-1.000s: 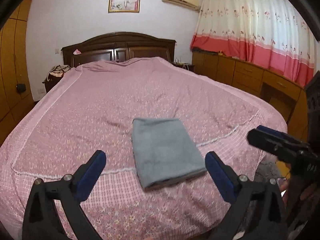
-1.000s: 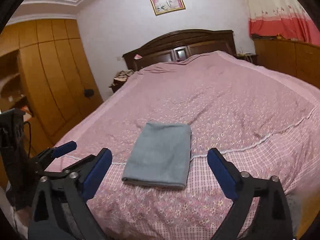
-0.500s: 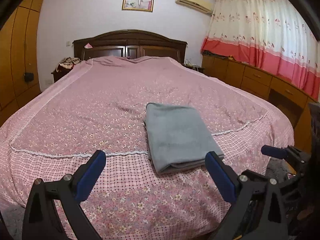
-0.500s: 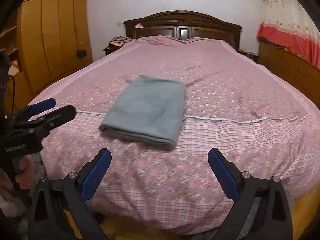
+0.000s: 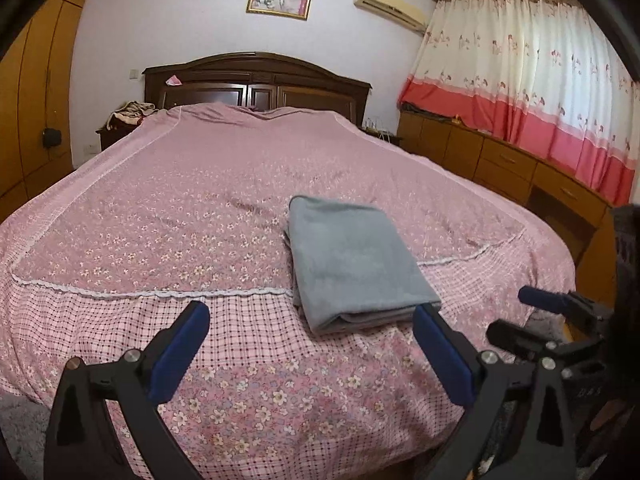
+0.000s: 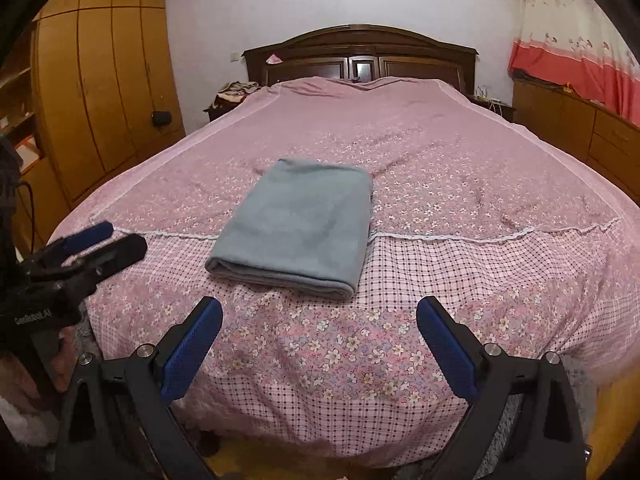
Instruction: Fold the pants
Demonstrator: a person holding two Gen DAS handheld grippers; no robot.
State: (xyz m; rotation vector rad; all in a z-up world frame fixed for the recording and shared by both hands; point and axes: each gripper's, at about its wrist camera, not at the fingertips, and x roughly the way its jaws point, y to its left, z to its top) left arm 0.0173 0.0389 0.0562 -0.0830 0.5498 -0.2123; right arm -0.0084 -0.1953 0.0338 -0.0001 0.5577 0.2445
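Observation:
The grey pants (image 5: 352, 264) lie folded into a flat rectangle on the pink floral bedspread (image 5: 160, 216) near the foot of the bed; they also show in the right wrist view (image 6: 300, 228). My left gripper (image 5: 308, 320) is open and empty, held back from the bed's foot edge, left of the pants. My right gripper (image 6: 320, 316) is open and empty, also back from the foot edge, just short of the pants. Each gripper shows in the other's view: the right one (image 5: 536, 316) at right, the left one (image 6: 100, 244) at left.
A dark wooden headboard (image 6: 360, 52) stands at the far end. Wooden wardrobes (image 6: 100, 80) line the left wall. Low wooden cabinets (image 5: 500, 164) under red and white curtains run along the right. A nightstand with clothes (image 5: 128, 114) is at the far left.
Both grippers have drawn back and down from the bed, away from the folded pants. The pants lie still. Both stay open.

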